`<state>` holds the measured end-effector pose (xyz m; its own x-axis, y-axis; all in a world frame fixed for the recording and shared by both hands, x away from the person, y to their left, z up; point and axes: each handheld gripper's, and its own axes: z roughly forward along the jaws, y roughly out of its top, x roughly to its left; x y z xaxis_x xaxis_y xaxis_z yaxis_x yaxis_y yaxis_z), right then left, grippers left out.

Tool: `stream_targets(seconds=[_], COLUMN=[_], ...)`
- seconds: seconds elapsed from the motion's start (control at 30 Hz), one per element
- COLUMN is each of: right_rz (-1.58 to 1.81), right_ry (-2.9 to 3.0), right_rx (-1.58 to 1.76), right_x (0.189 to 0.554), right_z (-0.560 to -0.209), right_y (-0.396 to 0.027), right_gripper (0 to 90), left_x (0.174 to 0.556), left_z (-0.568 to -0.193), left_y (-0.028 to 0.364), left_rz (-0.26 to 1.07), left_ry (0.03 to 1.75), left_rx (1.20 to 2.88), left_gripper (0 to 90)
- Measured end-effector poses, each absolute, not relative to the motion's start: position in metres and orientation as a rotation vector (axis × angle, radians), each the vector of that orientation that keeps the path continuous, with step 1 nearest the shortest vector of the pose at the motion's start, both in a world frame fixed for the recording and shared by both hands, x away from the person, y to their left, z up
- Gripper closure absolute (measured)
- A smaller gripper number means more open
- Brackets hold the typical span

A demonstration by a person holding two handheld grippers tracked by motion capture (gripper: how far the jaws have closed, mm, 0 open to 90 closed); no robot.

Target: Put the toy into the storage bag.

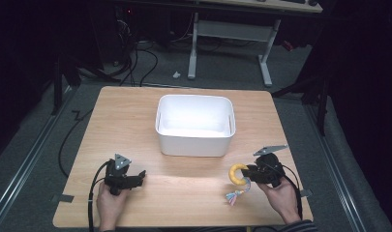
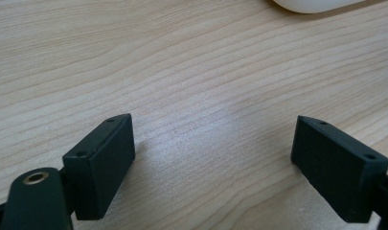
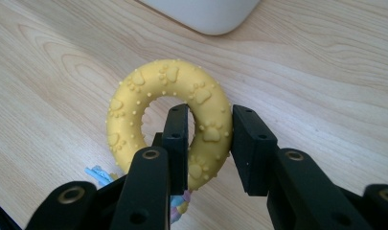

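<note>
A: Right claw (image 3: 208,143) is pinching the yellow ring toy (image 3: 148,91) across one side of the loop, one jaw through the hole, the other on the outer rim. In the high view the toy (image 1: 237,173) hangs at the claw (image 1: 247,173) near the right front of the counter (image 1: 135,111), with the frayed rope tail (image 1: 234,195) dangling under it.

B: Grip looks thin to me. The ring is knobbly rubber and the jaws hold only a narrow arc of it. A quick swing could let it pivot between the pads or slip out.

A: Agreed. The white bin (image 1: 195,124) sits mid-counter, well apart from the toy. If that's where it goes, the wall facing the person is the hazard: carried too low, the ring or the tail clips the rim (image 1: 193,137) and shoves the bin.

B: The tail could also drape over the edge and be left hanging outside on release.

A: Left claw (image 1: 135,179) rests low over the counter at the front left, jaws spread, nothing between them; its own view (image 2: 213,158) shows bare wood grain (image 2: 182,72).

B: So nothing is steadying the bin. A bump slides it freely.

A: Judgement: lift clear, cross slowly, let go over the middle.
</note>
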<state>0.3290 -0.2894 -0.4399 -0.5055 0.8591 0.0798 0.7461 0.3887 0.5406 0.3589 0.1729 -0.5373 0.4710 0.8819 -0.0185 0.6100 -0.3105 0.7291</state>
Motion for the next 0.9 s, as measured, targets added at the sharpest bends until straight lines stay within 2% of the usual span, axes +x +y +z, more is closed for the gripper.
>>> stream_targets(seconds=[0.4, 0.9], right_rz=[0.751, 0.684], right_ry=[2.354, 2.316], right_rx=[1.481, 1.461], right_x=[0.329, 0.353], right_z=[-0.435, -0.415], right_y=[-0.309, -0.319], right_gripper=[69.1, 69.2], left_x=[0.359, 0.359], left_z=[-0.537, -0.537], left_y=[0.173, 0.173], left_rz=[0.510, 0.510], left_ry=[1.231, 1.230], left_rx=[2.040, 2.040], left_gripper=[15.3, 15.3])
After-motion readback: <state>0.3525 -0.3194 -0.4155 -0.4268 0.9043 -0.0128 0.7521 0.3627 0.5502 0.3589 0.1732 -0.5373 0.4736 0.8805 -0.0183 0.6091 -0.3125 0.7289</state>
